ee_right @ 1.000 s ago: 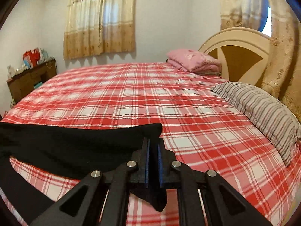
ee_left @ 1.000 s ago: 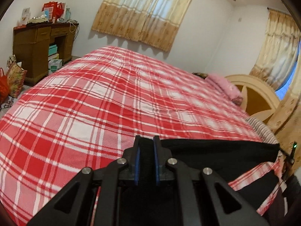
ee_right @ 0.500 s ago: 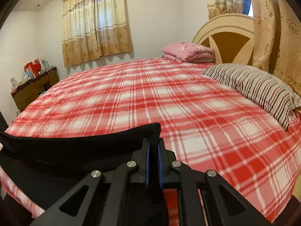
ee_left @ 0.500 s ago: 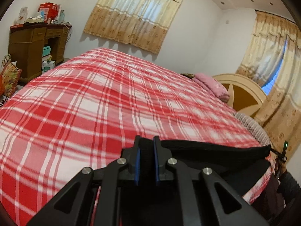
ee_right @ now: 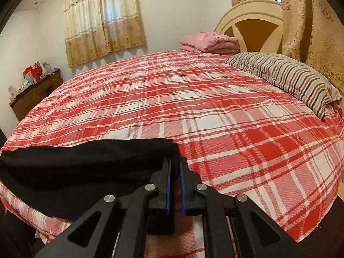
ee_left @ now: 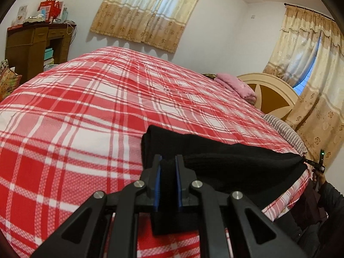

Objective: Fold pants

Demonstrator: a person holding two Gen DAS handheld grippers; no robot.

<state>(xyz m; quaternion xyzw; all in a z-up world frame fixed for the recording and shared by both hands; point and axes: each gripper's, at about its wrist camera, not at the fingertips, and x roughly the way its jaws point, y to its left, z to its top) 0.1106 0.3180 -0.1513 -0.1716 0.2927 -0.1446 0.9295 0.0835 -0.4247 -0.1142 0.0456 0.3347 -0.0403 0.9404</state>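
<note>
left gripper [ee_left: 168, 167] clamped on pants [ee_left: 225, 161] | right gripper [ee_right: 174, 172] likewise, probably | pants kept taut, lowered evenly onto bed [ee_right: 215, 107]

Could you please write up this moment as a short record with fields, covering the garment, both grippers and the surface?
garment: black pants, stretched between the two grippers, far edge resting on the bed
left gripper: shut on one end of the pants
right gripper: shut on the other end
surface: bed with a red plaid cover
at the head of the bed: striped pillow, folded pink blanket
fold stage: pants held out across the near edge, not released
</note>
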